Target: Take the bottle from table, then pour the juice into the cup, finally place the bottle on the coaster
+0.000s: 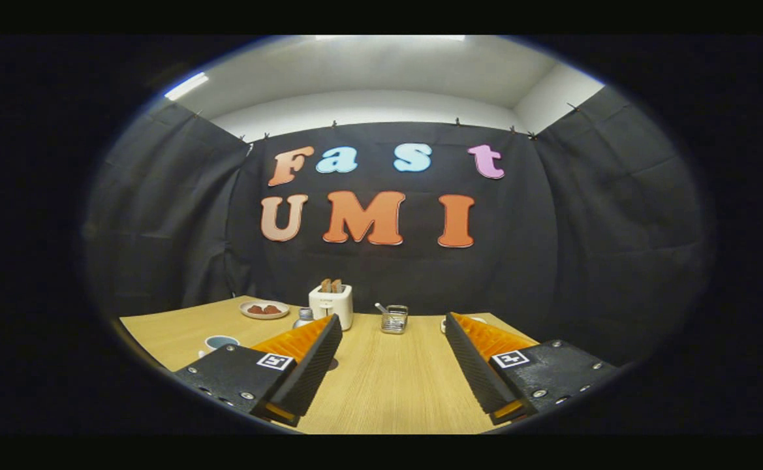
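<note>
1. The gripper (pixel 391 329) hangs over the near bench (pixel 381 385), fingers spread wide and holding nothing.
2. The bottle (pixel 303 317) stands untouched towards the far edge, beside the toaster (pixel 332 304); only its top shows past one finger.
3. The cup (pixel 220 343) sits near the left edge.
4. Judging by this, grasping, pouring and placing all remain.

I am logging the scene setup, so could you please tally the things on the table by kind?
Hand-held gripper: open, nothing between its fingers, above the wooden table.
Toaster, with toast in it: 1
Plate with food: 1
Cup: 1
Bottle, partly hidden behind one finger: 1
Wire basket: 1
White thing behind the other finger, kind unclear: 1
Total: 6
</note>
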The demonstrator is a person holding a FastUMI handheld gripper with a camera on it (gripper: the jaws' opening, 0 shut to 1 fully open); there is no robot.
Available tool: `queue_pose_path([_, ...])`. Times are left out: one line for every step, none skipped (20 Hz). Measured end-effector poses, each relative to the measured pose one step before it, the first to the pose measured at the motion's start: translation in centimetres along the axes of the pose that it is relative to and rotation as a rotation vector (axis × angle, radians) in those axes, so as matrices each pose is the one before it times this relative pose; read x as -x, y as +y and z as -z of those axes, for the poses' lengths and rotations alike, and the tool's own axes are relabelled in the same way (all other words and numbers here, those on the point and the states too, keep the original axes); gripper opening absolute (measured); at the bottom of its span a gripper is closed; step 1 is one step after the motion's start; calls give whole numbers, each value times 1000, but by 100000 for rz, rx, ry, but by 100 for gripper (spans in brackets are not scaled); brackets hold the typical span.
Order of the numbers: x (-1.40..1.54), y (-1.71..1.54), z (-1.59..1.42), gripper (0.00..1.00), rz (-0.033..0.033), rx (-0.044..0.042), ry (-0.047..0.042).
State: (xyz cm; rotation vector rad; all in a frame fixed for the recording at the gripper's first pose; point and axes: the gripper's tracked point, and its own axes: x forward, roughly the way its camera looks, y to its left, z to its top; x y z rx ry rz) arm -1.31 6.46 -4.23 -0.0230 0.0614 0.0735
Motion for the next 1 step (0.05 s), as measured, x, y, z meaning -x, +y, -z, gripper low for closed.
queue_pose_path([231, 14, -104, 95, -20, 636, -514])
